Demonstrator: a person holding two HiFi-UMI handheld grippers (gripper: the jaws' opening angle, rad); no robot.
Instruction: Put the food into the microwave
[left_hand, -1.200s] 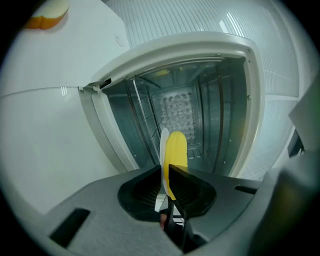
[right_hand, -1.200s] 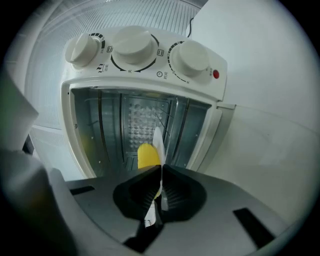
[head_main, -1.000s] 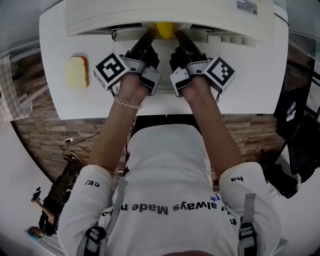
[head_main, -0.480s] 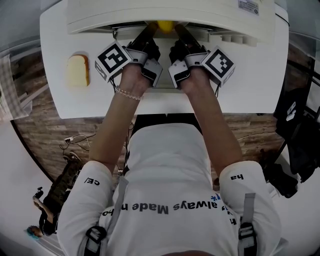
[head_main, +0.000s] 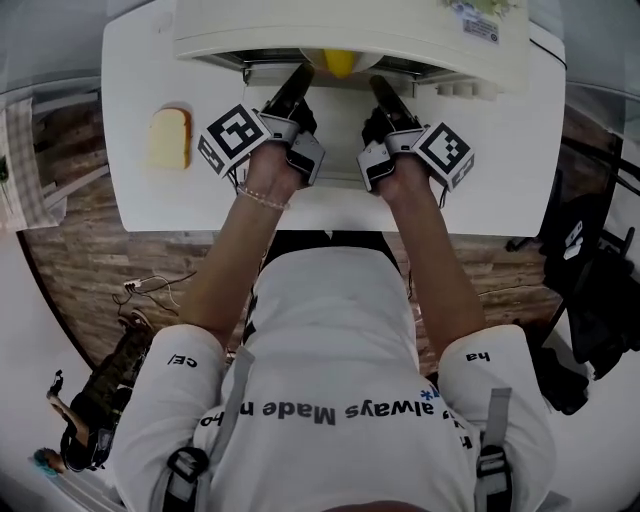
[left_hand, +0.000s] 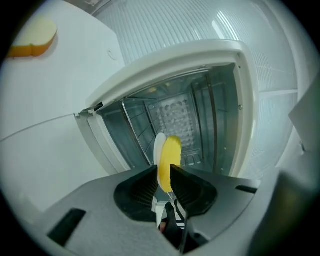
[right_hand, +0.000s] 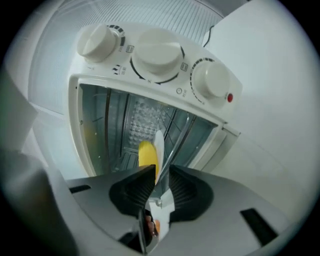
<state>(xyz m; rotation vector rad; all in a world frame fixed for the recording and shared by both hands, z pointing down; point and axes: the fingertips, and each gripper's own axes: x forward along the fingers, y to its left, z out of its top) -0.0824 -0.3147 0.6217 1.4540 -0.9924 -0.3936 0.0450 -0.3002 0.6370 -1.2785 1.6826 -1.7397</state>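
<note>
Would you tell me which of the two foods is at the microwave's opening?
The yellow food, on the plate at the microwave; the bread slice lies apart on the table.

A white table (head_main: 520, 170) stands on a wood-plank floor (head_main: 80, 250). The microwave (head_main: 400, 30) sits at the table's far side and fills most of the width back there, its open mouth turned toward the near edge. It is white too, with three round knobs (right_hand: 160, 55) in a row beside the opening. Left of the microwave and somewhat nearer the front edge, a slice of bread (head_main: 169, 138) lies flat on the tabletop, well apart from the microwave and touching nothing else. On the floor, down to the microwave's left and past the table's front edge, a thin cable (head_main: 150, 285) lies in loose loops. Dark bulky things (head_main: 590, 290) stand beyond the table's right end; I cannot tell what they are.
</note>
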